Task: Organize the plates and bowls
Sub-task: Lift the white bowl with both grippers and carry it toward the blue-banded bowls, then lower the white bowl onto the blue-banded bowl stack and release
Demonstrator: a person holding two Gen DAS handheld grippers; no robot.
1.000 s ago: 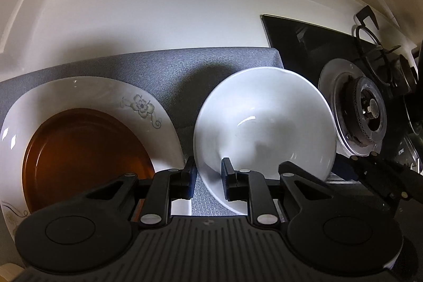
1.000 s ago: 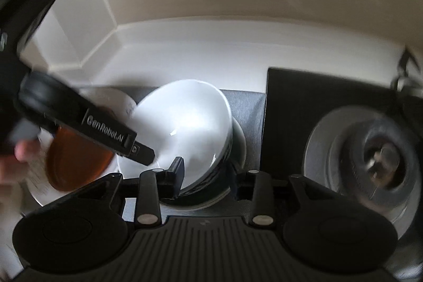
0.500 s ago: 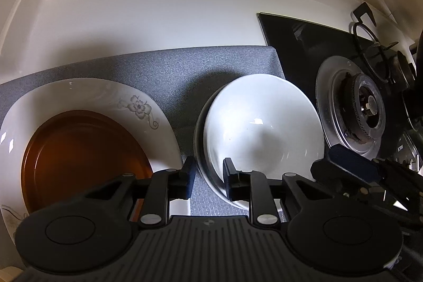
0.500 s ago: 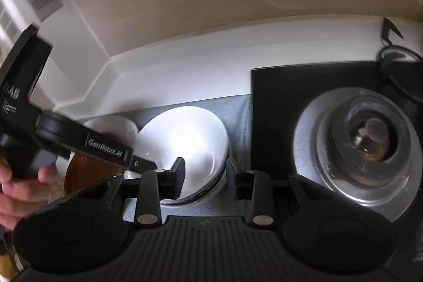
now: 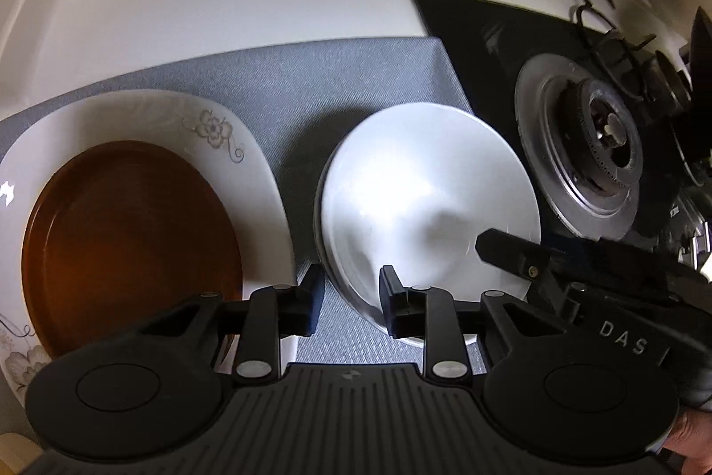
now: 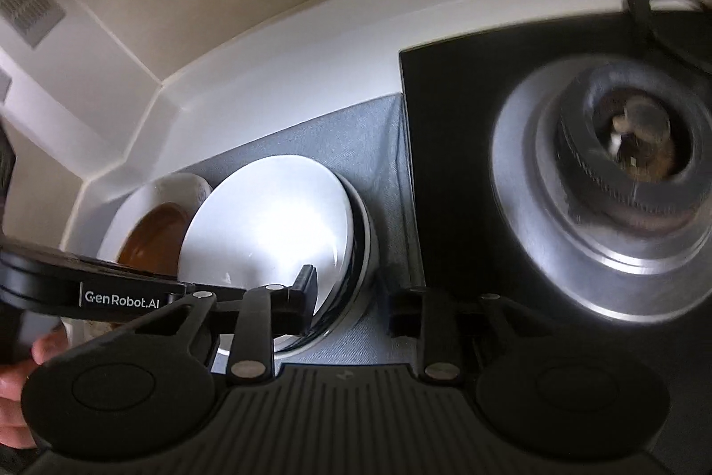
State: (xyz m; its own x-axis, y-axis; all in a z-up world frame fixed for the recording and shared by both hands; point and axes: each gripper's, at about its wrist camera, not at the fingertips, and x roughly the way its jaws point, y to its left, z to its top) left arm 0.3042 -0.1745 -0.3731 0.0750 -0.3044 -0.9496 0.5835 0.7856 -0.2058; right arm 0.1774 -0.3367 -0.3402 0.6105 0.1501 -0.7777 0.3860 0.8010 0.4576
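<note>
A white bowl (image 5: 427, 208) sits nested in a second bowl with a dark rim (image 6: 362, 248) on the grey mat (image 5: 311, 83). My left gripper (image 5: 349, 299) straddles the near rim of the stack. Its jaws are opening and the pads stand off the rim. My right gripper (image 6: 351, 301) straddles the stack's right rim, one finger inside and one outside. Its jaws are closing, with a gap still showing at the outer finger. One of the right gripper's fingers (image 5: 507, 252) shows over the bowl's right edge. A brown plate (image 5: 129, 243) lies on a white flowered plate (image 5: 222, 132) to the left.
A black glass hob (image 6: 445, 163) with a steel burner (image 5: 592, 145) borders the mat on the right. A white counter and upstand run behind the mat and meet in a corner at the back left. A hand (image 6: 22, 368) holds the left gripper's body (image 6: 120, 294).
The white bowl went from tilted up in my left gripper to lying flat in the bowl below. The left jaws widened. My right gripper rolled and dropped closer to the rim.
</note>
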